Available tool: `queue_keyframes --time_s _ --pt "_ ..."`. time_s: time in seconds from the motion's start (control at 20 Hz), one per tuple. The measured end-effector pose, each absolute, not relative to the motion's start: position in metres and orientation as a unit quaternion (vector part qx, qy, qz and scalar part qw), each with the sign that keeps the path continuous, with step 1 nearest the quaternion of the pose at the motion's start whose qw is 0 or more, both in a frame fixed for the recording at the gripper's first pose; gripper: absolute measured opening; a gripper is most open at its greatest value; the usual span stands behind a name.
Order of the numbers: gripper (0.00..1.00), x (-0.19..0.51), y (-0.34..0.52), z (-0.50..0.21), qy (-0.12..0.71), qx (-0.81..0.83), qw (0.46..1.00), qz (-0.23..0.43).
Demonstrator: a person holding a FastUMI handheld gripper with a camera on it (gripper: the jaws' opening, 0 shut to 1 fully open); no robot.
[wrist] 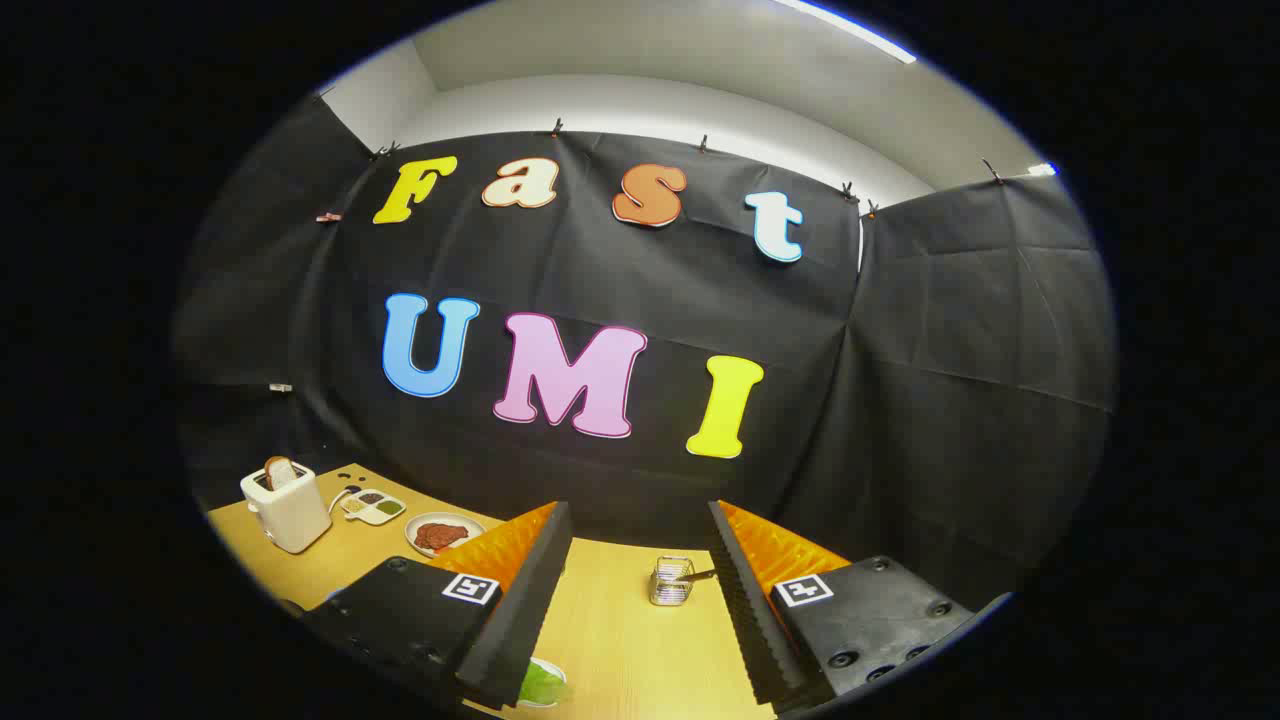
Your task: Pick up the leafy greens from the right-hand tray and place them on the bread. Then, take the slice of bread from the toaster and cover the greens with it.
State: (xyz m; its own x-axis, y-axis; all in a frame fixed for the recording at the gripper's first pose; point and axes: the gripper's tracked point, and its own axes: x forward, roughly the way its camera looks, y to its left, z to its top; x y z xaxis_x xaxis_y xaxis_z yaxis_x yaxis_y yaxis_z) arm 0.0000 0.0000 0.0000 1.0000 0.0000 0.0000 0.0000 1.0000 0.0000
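Gripper (640, 610) wide open, holding nothing, raised over the table (620, 640). Leafy greens (541, 683) lie low by the left finger, half hidden. Suggest tilting down, centring over them, then closing. Toaster (290, 510) with bread slice (281, 472) sits far left.

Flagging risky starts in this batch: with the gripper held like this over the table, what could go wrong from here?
1. The open gripper has nothing between its fingers, and the leafy greens sit low beside the left finger, half hidden; a descent could miss them or nudge their plate.
2. The small wire basket stands between the fingers and could be knocked.
3. The bread slice in the white toaster is far off to the left, a long reach.
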Motion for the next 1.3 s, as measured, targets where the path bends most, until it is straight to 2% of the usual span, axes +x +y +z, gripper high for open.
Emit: queue_keyframes --time_s 0.85,0.95,1.05,1.15,1.3 --pt "0.85 0.0 0.015 -0.002 0.007 0.018 1.0 0.012" --pt "0.85 0.003 0.025 -0.005 0.013 0.017 0.999 0.033" --pt "0.84 0.006 0.049 -0.022 0.041 0.014 0.996 0.084" --pt "0.85 0.002 0.074 -0.056 0.091 0.007 0.986 0.139" --pt "0.82 -0.009 0.098 -0.114 0.157 -0.009 0.972 0.177"
